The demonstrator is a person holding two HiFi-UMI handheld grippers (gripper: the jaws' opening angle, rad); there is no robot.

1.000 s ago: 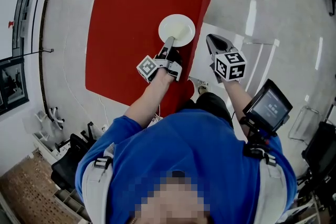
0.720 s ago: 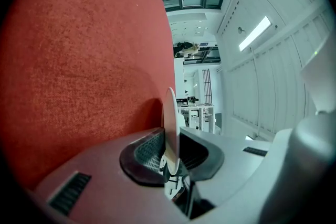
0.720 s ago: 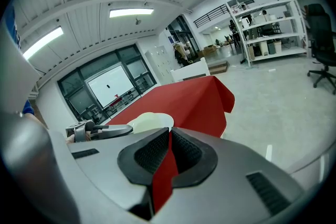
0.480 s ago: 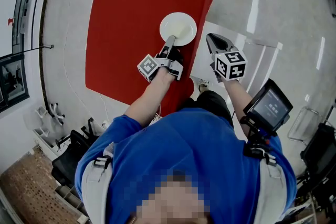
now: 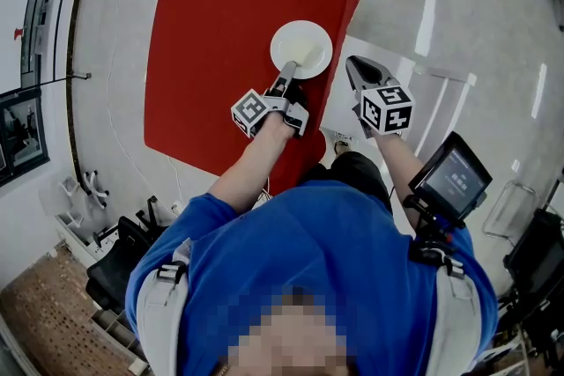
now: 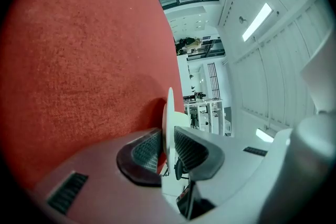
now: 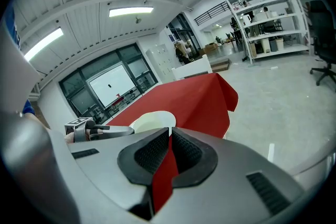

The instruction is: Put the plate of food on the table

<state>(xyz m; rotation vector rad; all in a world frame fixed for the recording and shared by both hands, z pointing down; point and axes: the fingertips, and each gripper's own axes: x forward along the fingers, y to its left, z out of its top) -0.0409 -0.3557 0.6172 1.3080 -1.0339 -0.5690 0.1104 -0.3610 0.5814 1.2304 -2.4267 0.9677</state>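
Note:
A white round plate (image 5: 301,48) with a pale inside lies level over the near right part of the red-clothed table (image 5: 229,31). My left gripper (image 5: 286,71) is shut on its near rim. In the left gripper view the plate (image 6: 169,113) shows edge-on, pinched between the ribbed pads (image 6: 148,150), close to the red cloth (image 6: 79,60); whether it touches the cloth I cannot tell. My right gripper (image 5: 357,66) hangs beyond the table's right edge, shut and empty. The right gripper view looks past its own jaws (image 7: 170,152) to the plate (image 7: 152,120).
A white panel (image 5: 388,79) lies on the glossy floor right of the table. A small screen (image 5: 451,176) is strapped at the person's right forearm. Shelving (image 7: 268,23) and an office chair (image 7: 323,34) stand far off. Dark gear (image 5: 115,269) sits at the lower left.
Hardly anything differs: the head view has drifted slightly, the left gripper keeps its hold on the plate over the same part of the table, and the right gripper has stayed put.

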